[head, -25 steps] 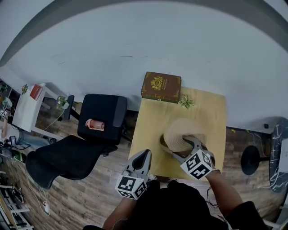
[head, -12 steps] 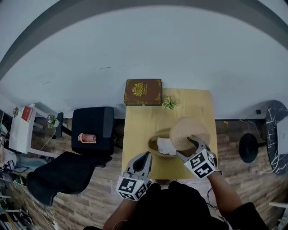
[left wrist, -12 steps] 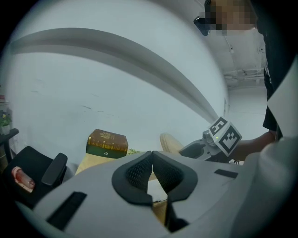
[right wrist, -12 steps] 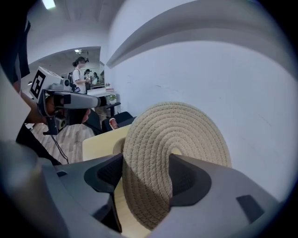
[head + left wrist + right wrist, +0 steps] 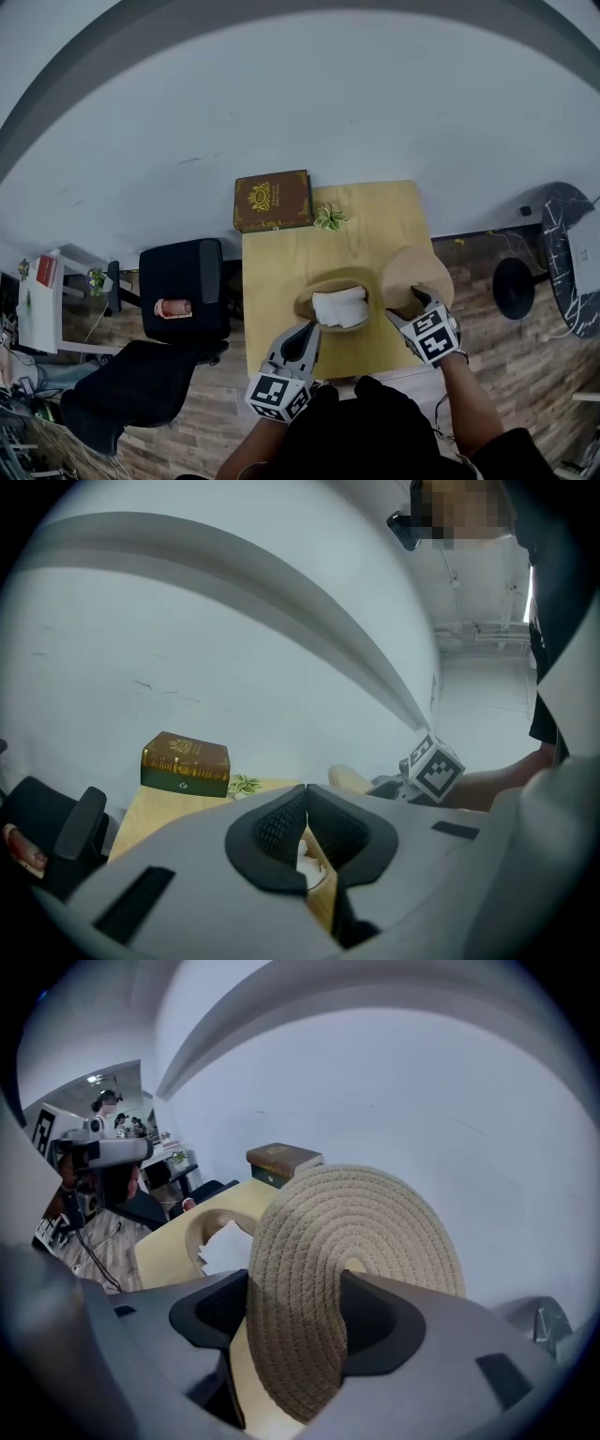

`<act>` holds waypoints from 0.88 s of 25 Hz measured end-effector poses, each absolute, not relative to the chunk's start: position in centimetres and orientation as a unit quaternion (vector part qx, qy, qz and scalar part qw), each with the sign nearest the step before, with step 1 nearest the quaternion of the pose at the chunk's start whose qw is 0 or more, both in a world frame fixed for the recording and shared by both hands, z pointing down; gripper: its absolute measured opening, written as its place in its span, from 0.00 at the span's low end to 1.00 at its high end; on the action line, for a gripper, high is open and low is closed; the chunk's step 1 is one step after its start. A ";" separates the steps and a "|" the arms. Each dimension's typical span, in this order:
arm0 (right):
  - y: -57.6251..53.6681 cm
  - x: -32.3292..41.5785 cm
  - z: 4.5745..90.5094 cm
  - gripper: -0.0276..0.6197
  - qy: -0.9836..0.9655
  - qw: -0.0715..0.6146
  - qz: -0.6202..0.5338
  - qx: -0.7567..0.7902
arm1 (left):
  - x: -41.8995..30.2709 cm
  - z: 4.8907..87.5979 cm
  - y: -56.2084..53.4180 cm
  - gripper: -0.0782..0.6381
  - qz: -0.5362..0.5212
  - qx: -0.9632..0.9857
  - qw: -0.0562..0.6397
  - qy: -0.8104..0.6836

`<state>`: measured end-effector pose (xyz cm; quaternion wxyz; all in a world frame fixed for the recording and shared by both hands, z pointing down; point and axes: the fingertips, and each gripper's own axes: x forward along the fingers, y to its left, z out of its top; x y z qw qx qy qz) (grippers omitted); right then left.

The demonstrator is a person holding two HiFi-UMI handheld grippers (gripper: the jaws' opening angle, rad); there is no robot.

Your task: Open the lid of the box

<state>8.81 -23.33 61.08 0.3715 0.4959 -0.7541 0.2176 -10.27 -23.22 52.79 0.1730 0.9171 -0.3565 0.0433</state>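
Note:
A round woven box [image 5: 307, 302] stands uncovered on the yellow table [image 5: 281, 258], with white paper [image 5: 339, 307] showing inside. Its woven lid [image 5: 415, 274] hangs tilted to the right of the box, over the table's right edge. My right gripper [image 5: 412, 302] is shut on the lid's rim. In the right gripper view the lid [image 5: 356, 1232] stands on edge between the two pads, and the open box [image 5: 200, 1227] lies to the left behind it. My left gripper [image 5: 298, 342] hovers at the table's near edge, shut and holding nothing; its pads [image 5: 281, 822] touch.
A brown book-shaped box [image 5: 273, 200] and a small green plant [image 5: 329, 217] sit at the table's far edge by the white wall. A black office chair [image 5: 178, 291] stands left of the table on the wooden floor. A round black stool base [image 5: 514, 287] is at the right.
The right gripper has lifted the lid off the box and carried it to the right, which uncovers the white paper. The left gripper has stayed near the table's front edge.

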 end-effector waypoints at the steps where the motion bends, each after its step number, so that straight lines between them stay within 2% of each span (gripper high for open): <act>1: -23.2 9.3 61.7 0.54 -0.748 0.367 0.228 0.504 | -10.0 52.9 -23.2 0.14 0.044 0.918 0.175 -0.353; 9: -22.1 12.4 66.6 0.54 -0.702 0.352 0.289 0.547 | -8.5 52.9 -23.5 0.14 0.045 0.922 0.181 -0.339; 22: -21.3 13.8 74.4 0.54 -0.638 0.373 0.384 0.553 | -9.2 53.8 -24.6 0.14 0.058 0.917 0.185 -0.349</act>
